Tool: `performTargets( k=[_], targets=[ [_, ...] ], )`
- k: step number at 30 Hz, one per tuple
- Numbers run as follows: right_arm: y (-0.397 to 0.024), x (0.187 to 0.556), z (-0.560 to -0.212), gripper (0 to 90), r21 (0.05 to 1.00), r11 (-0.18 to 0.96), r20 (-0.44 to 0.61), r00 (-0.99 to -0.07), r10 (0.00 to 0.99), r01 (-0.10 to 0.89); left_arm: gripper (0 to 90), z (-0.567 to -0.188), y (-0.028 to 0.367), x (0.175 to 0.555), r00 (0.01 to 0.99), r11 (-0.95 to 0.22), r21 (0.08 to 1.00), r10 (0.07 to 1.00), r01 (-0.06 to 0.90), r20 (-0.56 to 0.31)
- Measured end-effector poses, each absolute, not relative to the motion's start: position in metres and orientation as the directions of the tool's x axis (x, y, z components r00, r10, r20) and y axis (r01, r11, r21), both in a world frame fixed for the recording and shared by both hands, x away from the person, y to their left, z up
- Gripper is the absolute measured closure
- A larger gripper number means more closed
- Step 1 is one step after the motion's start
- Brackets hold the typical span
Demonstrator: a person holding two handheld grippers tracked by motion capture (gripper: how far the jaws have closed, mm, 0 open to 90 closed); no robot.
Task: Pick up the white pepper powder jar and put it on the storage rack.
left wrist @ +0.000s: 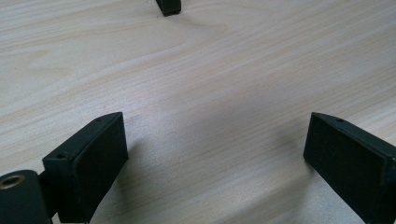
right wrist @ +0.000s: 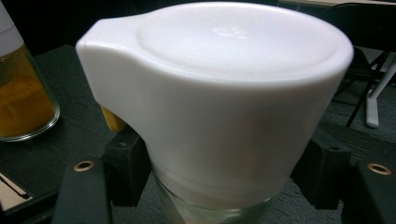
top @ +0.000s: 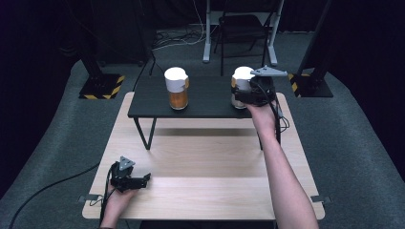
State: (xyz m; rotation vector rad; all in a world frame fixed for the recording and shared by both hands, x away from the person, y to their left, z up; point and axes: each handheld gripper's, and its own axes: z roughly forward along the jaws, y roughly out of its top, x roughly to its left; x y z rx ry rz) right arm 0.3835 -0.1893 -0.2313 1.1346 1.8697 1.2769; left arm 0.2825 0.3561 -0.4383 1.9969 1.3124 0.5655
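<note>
Black shelf [top: 205, 102]: right gripper [top: 244, 95] clamping white-lidded jar [right wrist: 219, 107].

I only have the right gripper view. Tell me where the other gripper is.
Observer: The left gripper sits low over the light wooden table, near its front left corner.
Operator: Report its jaws.
Observer: Open, with nothing but bare wood between them in the left gripper view.
Operator: Describe what my jar stands on.
Observer: The white-lidded jar stands at the right end of a low black stand. The stand is raised on legs at the far side of the wooden table, and the orange-filled jar is toward its left.
</note>
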Motion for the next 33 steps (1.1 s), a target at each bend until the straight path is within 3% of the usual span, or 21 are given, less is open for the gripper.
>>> performTargets(
  k=[12, 33],
  targets=[
    [-0.192, 0.379, -0.226, 20.1, 0.929, 0.174, -0.012, -0.443, 0.897, 0.326, 5.6, -0.438, 0.356, 0.283, 0.399, -0.267, 0.734, 0.917, 0.625, -0.007],
    [-0.217, 0.35, -0.235, 18.6, 0.942, 0.152, 0.01, -0.478, 0.878, 0.298, 5.6, -0.438, 0.355, 0.283, 0.395, -0.264, 0.733, 0.919, 0.627, -0.007]
  ],
)
